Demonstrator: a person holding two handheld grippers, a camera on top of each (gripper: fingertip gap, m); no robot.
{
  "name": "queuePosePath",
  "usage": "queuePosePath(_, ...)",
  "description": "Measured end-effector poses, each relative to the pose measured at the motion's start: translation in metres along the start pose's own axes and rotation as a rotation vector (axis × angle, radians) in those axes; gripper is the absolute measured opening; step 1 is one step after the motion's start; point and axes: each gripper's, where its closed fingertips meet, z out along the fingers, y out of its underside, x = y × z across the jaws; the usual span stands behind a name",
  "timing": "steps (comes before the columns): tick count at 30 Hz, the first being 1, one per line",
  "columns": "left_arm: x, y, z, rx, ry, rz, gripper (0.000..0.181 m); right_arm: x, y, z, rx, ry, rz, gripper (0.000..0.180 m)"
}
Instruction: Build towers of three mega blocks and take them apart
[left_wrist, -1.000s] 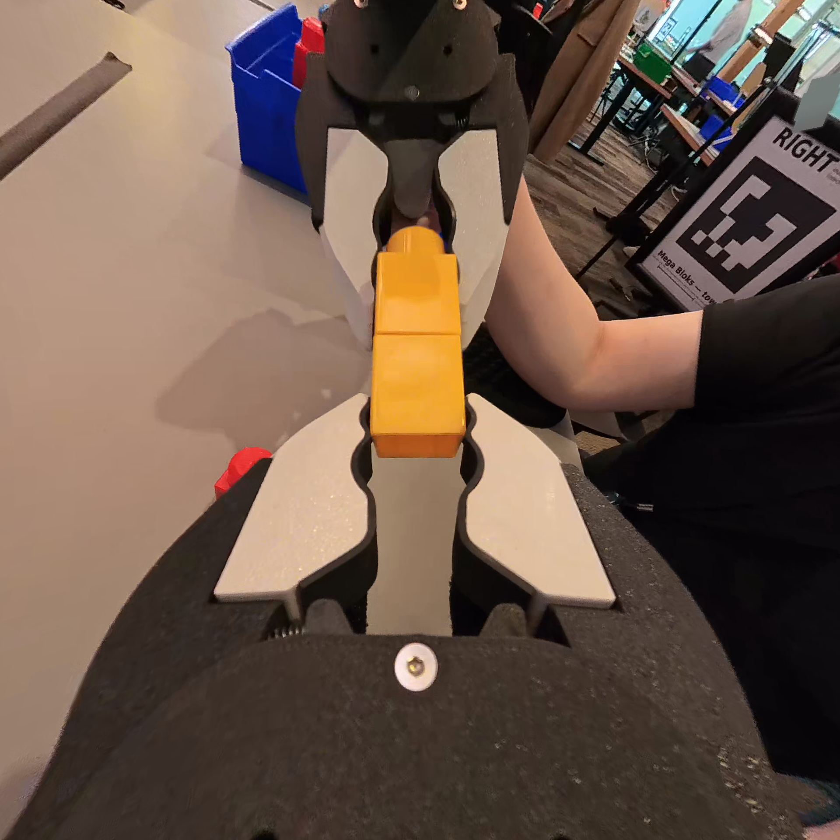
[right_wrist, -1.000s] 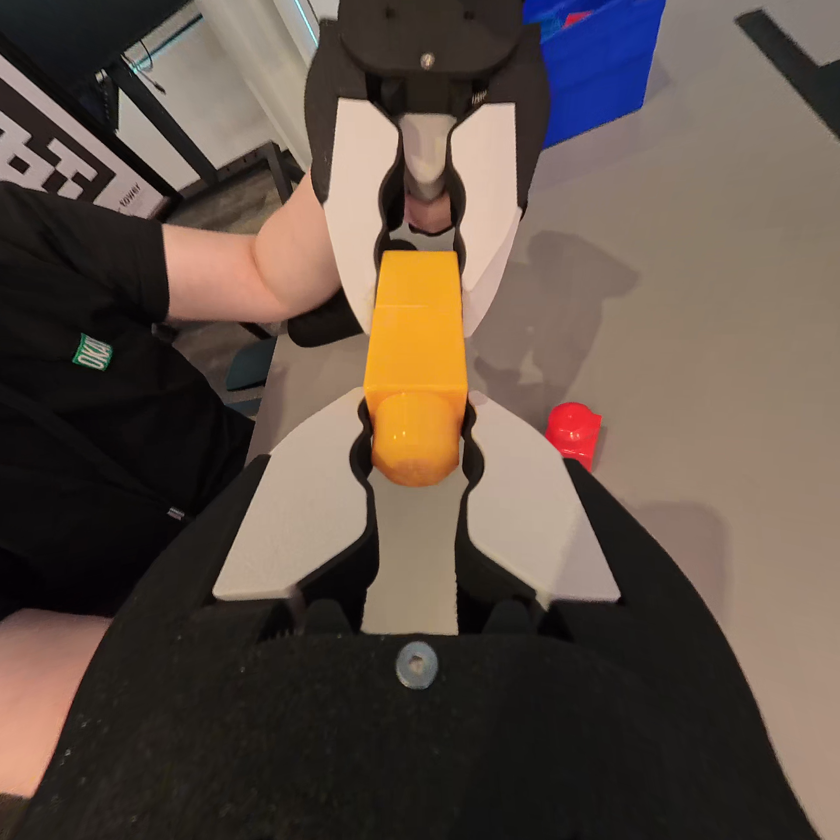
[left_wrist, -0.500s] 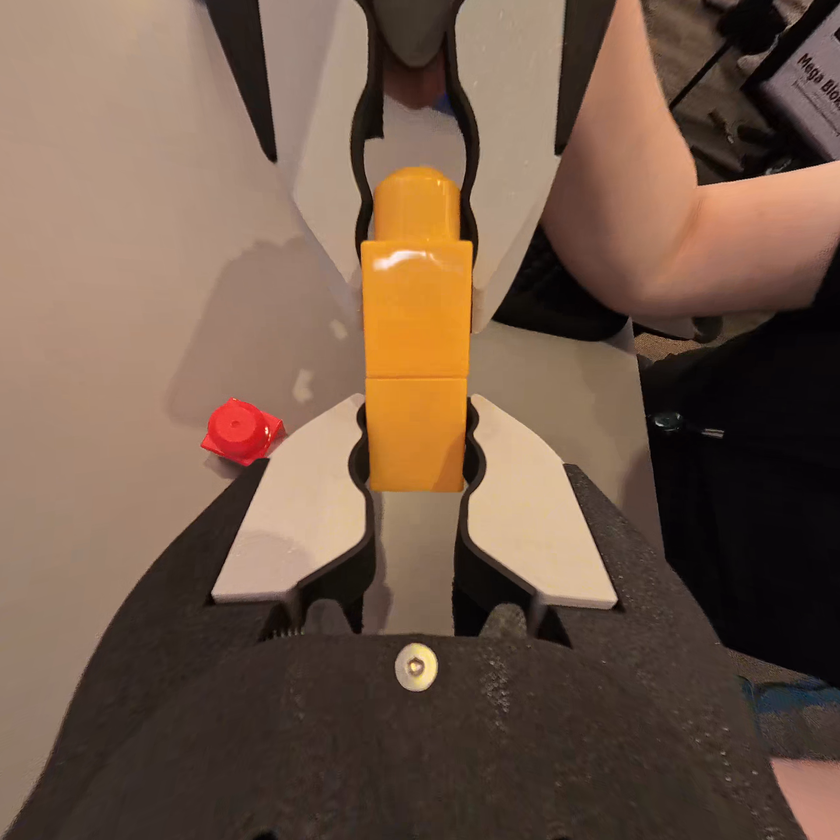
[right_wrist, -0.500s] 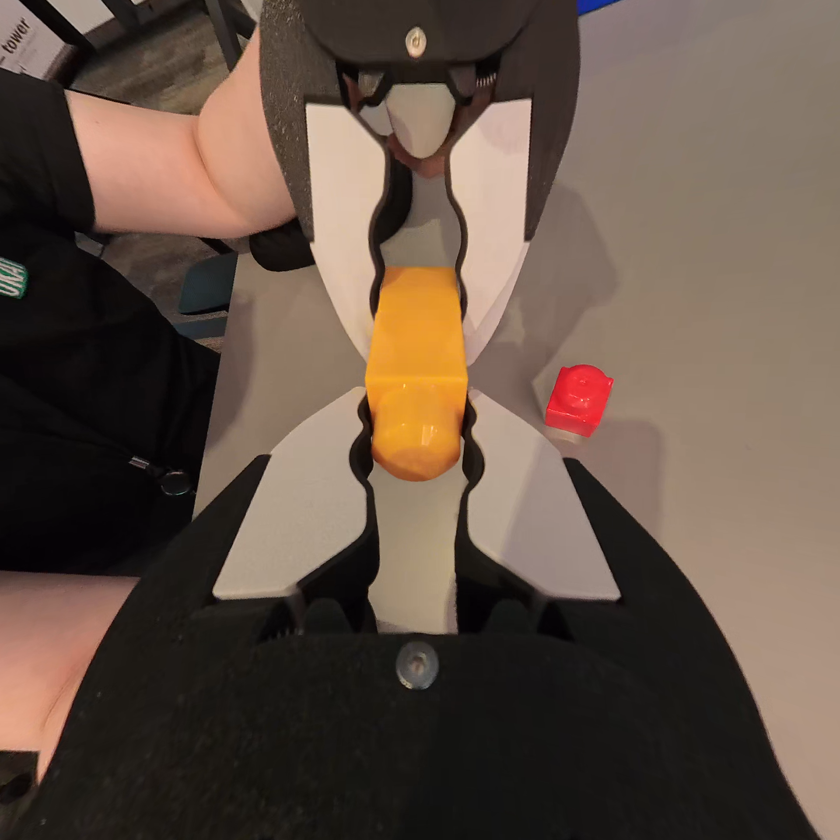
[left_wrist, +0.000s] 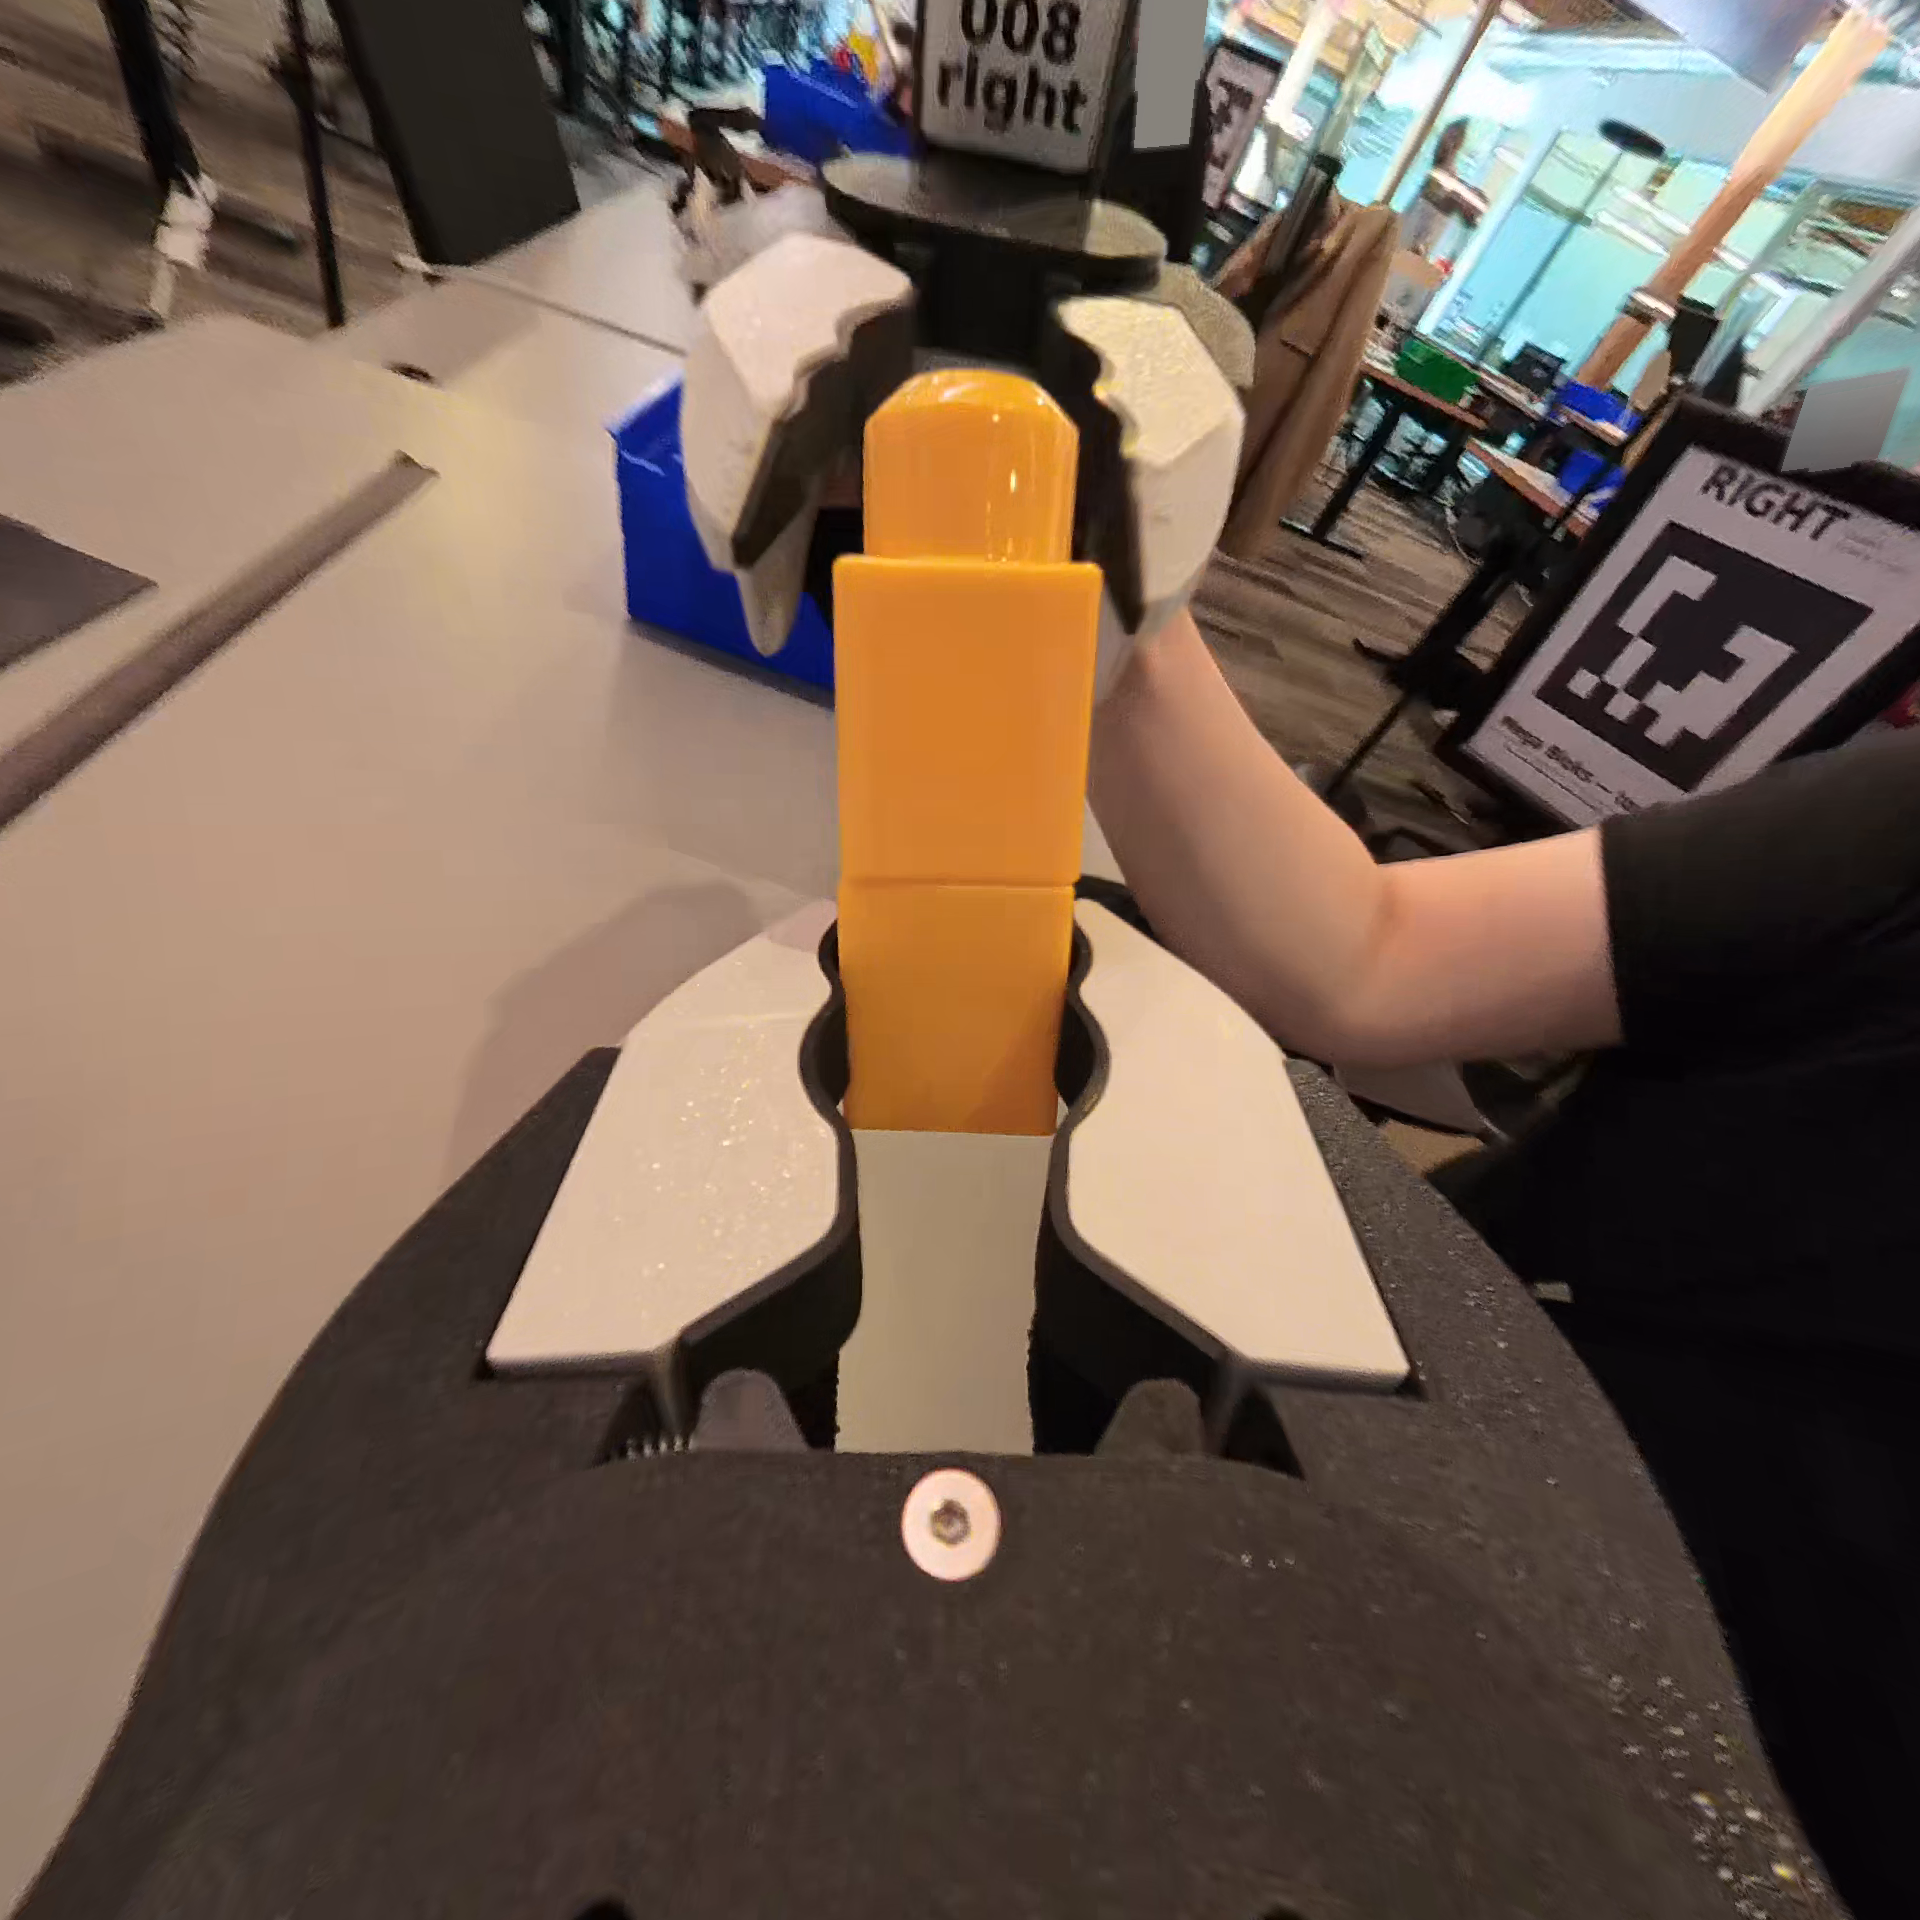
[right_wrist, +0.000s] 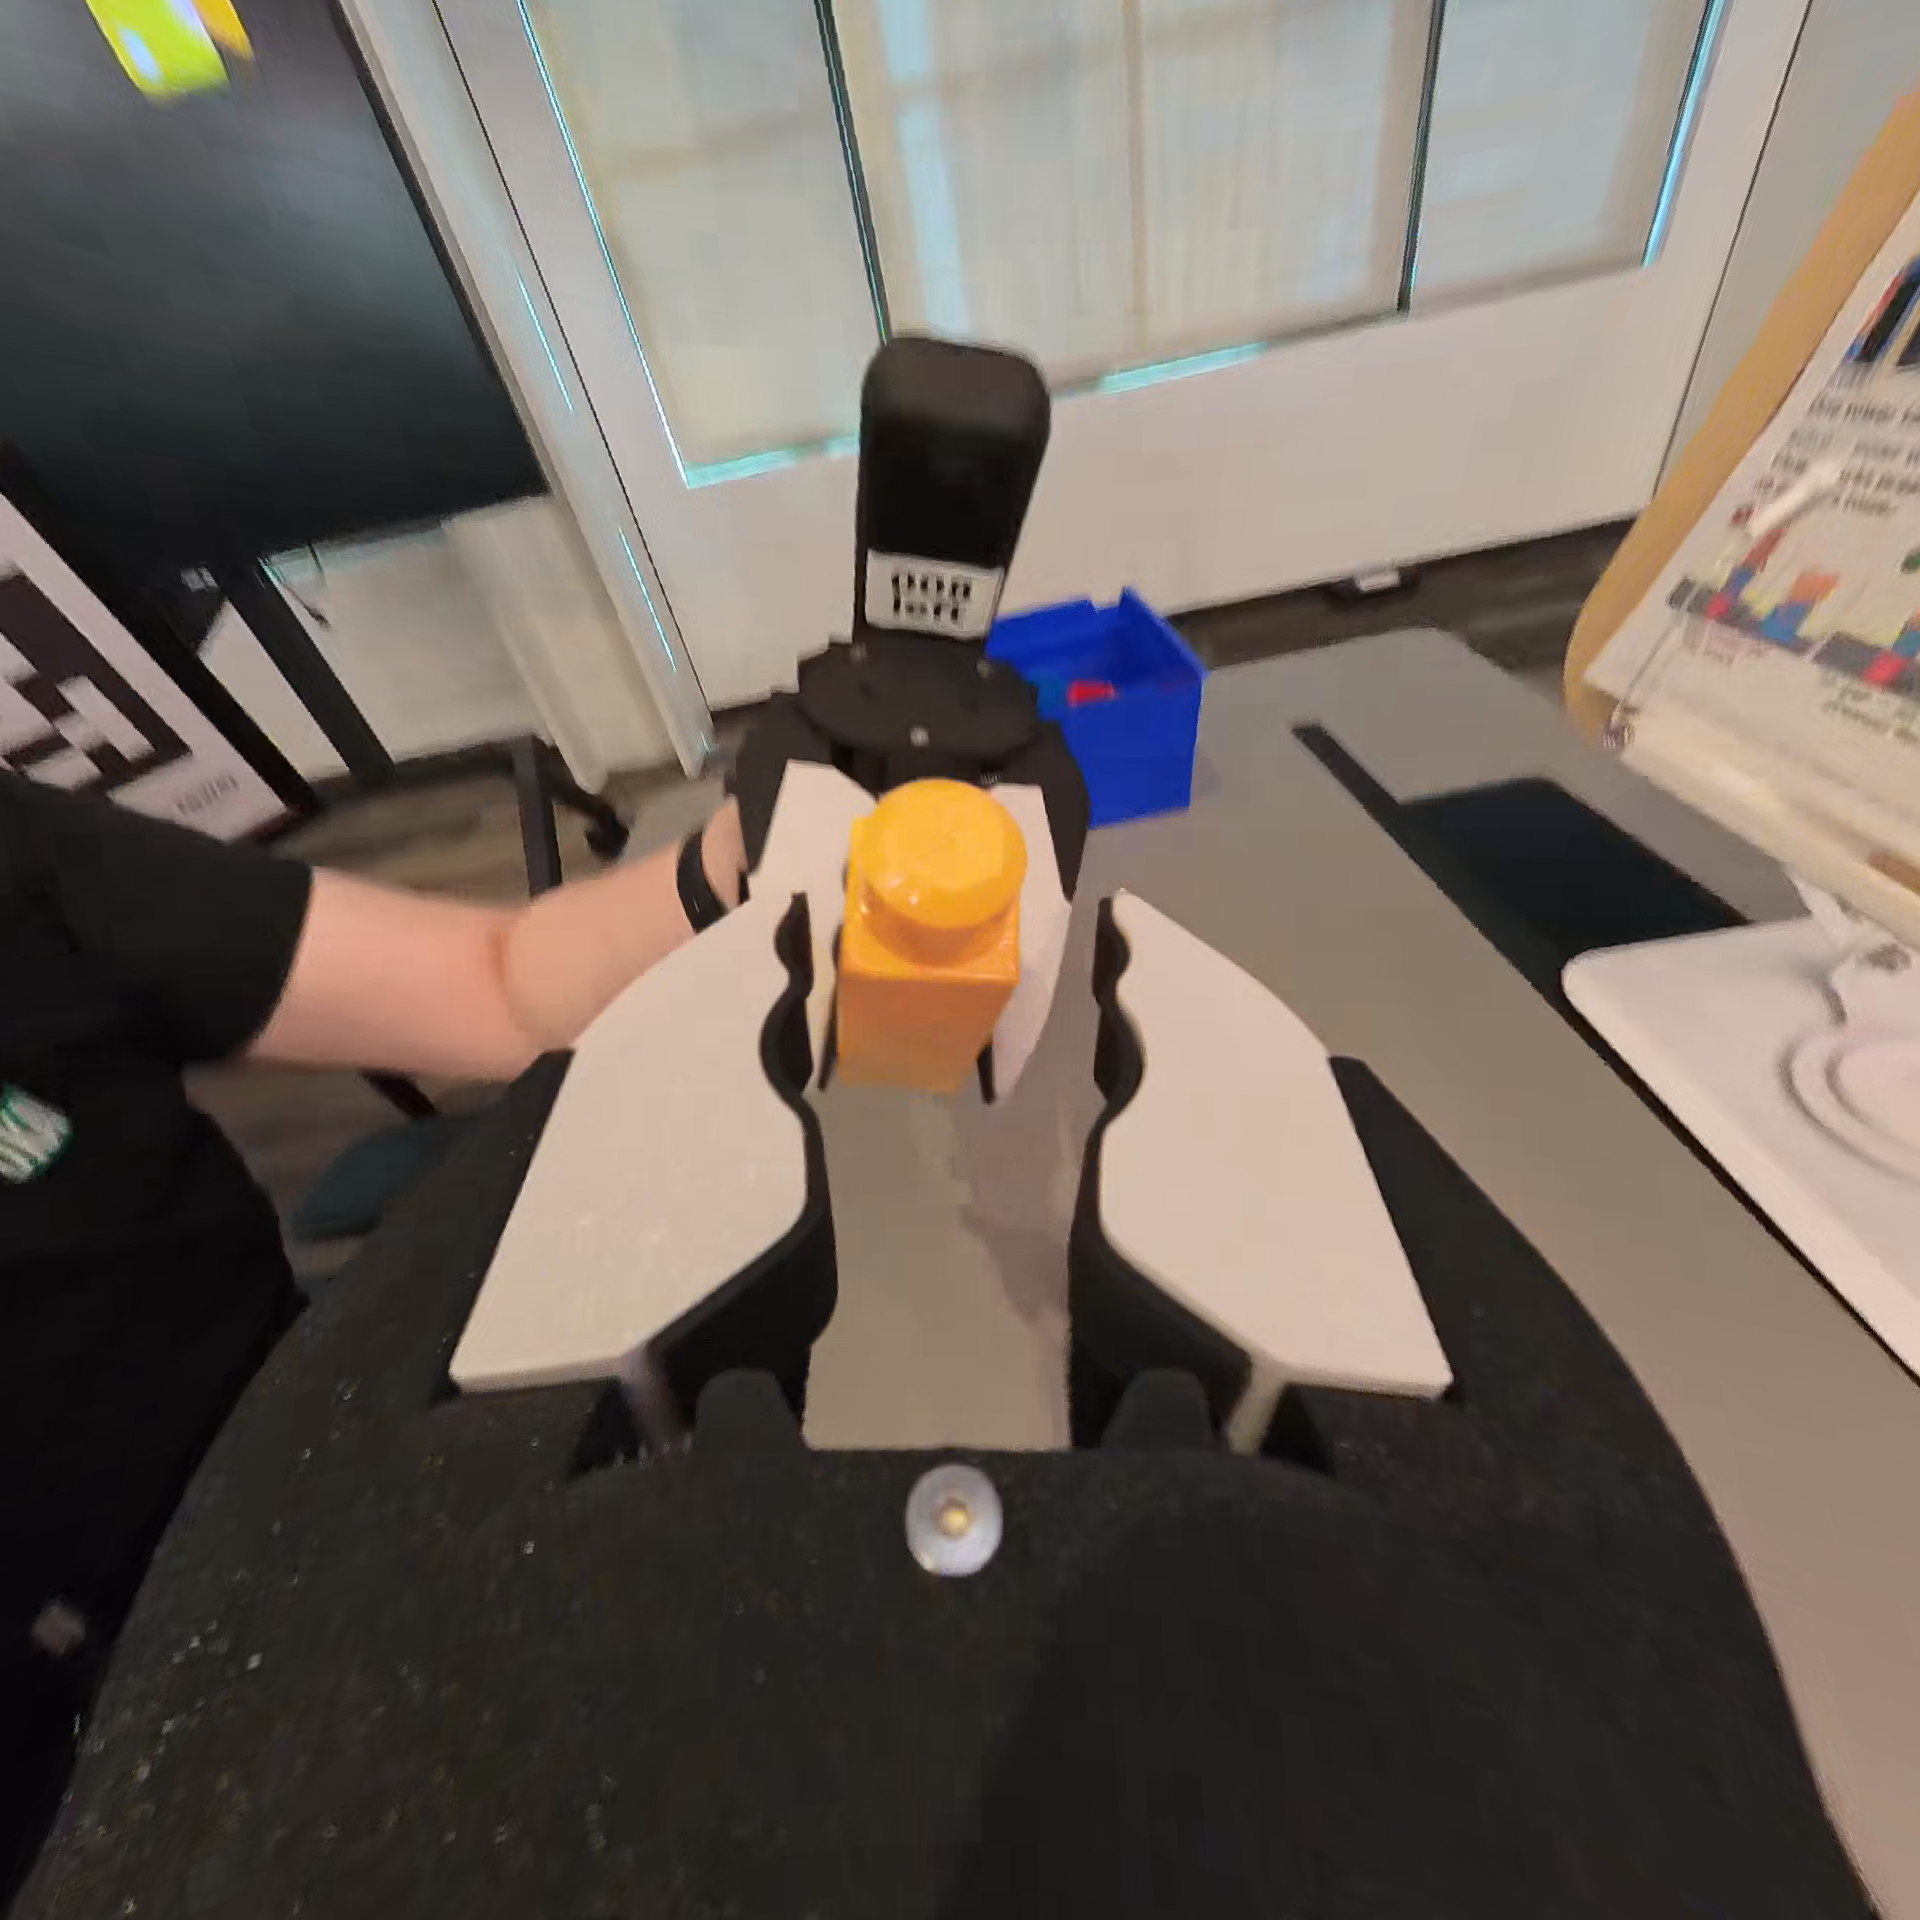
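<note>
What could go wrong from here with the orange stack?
The left gripper clamps only the bottom block of the orange stack, so the upper one could lever off. The open right gripper closely flanks the top stud; pulling away crookedly might knock the stack loose.

A grey table (left_wrist: 312, 831) fills the lower left of the left wrist view, a dark slot (left_wrist: 208, 613) cut in it at nine o'clock. At three o'clock a board with a black-and-white marker (left_wrist: 1683, 644) stands on dark flooring; desks (left_wrist: 1455, 405) and teal-lit glass walls (left_wrist: 1558, 208) lie toward one o'clock. In the right wrist view, white-framed windows (right_wrist: 1143, 208) span twelve o'clock, a dark screen (right_wrist: 208, 312) at ten, an illustrated poster board (right_wrist: 1787, 582) at two
</note>
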Motion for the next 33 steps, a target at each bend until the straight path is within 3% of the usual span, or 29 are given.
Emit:
queuePosePath(4, 0.000, -0.019, -0.005, 0.103, -0.054, 0.043, 0.036, -0.008, -0.003, 0.017, 0.025, -0.055, 0.038, 0.058)
queuePosePath(6, 0.001, -0.026, -0.008, 0.152, -0.072, 0.060, 0.036, -0.008, -0.001, 0.027, 0.012, -0.065, 0.011, 0.036)
queuePosePath(11, 0.002, -0.028, -0.011, 0.159, -0.077, 0.058, 0.036, -0.011, -0.022, 0.039, 0.186, -0.114, 0.079, 0.036)
queuePosePath(23, 0.002, -0.022, -0.009, 0.110, -0.071, 0.045, 0.036, -0.011, -0.011, 0.038, 0.077, -0.090, 0.044, 0.035)
queuePosePath(33, 0.002, -0.023, -0.009, 0.123, -0.055, 0.038, 0.036, -0.010, -0.014, 0.038, 0.094, -0.080, 0.041, 0.035)
